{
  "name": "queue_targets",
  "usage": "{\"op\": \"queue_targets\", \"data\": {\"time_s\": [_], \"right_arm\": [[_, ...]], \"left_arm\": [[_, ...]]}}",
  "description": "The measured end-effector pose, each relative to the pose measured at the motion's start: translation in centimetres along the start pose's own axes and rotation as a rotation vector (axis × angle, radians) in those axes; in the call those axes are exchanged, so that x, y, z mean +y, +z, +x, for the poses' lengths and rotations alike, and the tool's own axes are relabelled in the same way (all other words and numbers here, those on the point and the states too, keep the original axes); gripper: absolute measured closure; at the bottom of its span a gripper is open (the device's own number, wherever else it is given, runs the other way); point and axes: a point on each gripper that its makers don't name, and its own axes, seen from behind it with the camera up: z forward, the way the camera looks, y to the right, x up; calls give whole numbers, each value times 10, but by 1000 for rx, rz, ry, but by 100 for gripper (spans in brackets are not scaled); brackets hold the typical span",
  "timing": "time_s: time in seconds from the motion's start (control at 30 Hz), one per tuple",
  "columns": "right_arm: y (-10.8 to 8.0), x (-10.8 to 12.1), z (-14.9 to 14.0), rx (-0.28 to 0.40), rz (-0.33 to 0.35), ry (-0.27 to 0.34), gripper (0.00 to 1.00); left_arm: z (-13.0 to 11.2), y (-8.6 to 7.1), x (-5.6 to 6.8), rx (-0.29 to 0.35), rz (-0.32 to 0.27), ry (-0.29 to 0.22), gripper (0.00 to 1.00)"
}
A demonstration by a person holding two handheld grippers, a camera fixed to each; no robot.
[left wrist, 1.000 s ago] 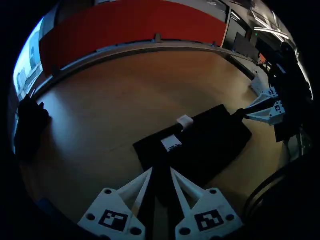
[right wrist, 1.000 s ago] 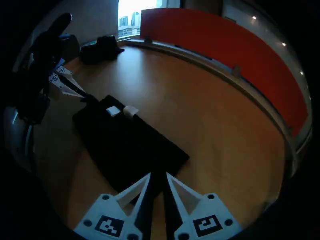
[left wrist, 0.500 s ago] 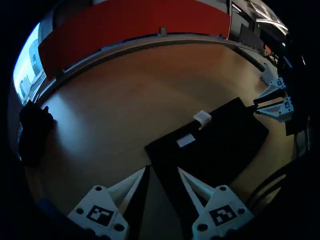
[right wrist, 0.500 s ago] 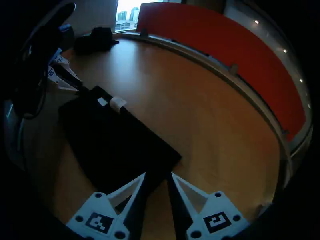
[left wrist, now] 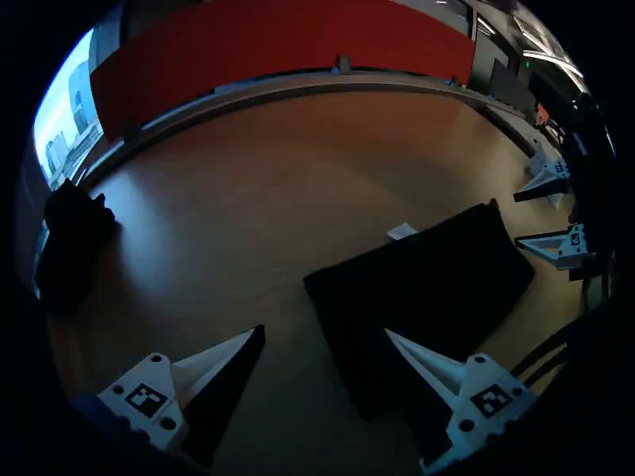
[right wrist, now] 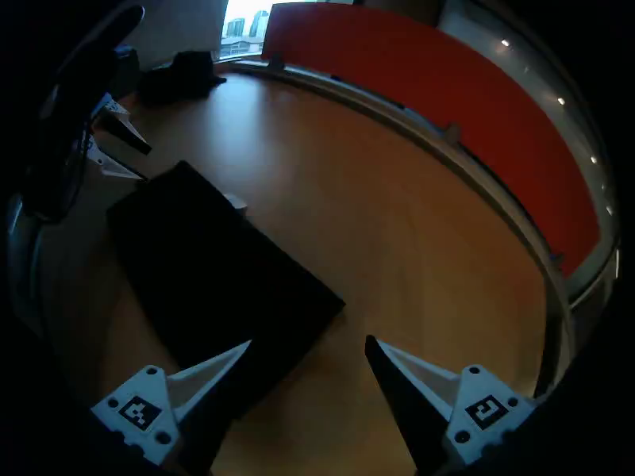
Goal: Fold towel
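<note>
Lying flat on the brown wooden desk [left wrist: 238,190], the black rectangular cloth towel [left wrist: 421,293] sits folded into a neat slab, with a small white tag [left wrist: 402,231] peeking from its far edge. The left claw [left wrist: 324,332] and right claw [right wrist: 307,341] both gape wide and grip nothing, one at each end of the towel, likely because this fold needs no holding.

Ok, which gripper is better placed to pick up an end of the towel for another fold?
Left, narrowly, I'd say. Both are open at opposite ends of the towel, but the left gripper has the towel's edge running between its jaws, while the right gripper mostly faces one corner.
</note>
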Motion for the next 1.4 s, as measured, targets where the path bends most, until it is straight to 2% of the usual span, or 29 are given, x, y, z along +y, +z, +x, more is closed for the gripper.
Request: {"op": "queue_targets", "data": {"time_s": [0.47, 0.8, 1.17, 1.4], "right_arm": [[-24, -12, -20, 8, 13, 54, 0], [-40, -22, -42, 2, 16, 86, 0], [-42, -26, -52, -3, 19, 108, 0], [-40, -31, -50, -3, 46, 86, 0]], "left_arm": [[-16, -19, 1, 10, -1, -25, 0], [-42, -36, 9, -2, -6, -47, 0], [-59, -47, 7, -1, 14, -93, 0], [-67, -60, 1, 10, 36, -118, 0]]}}
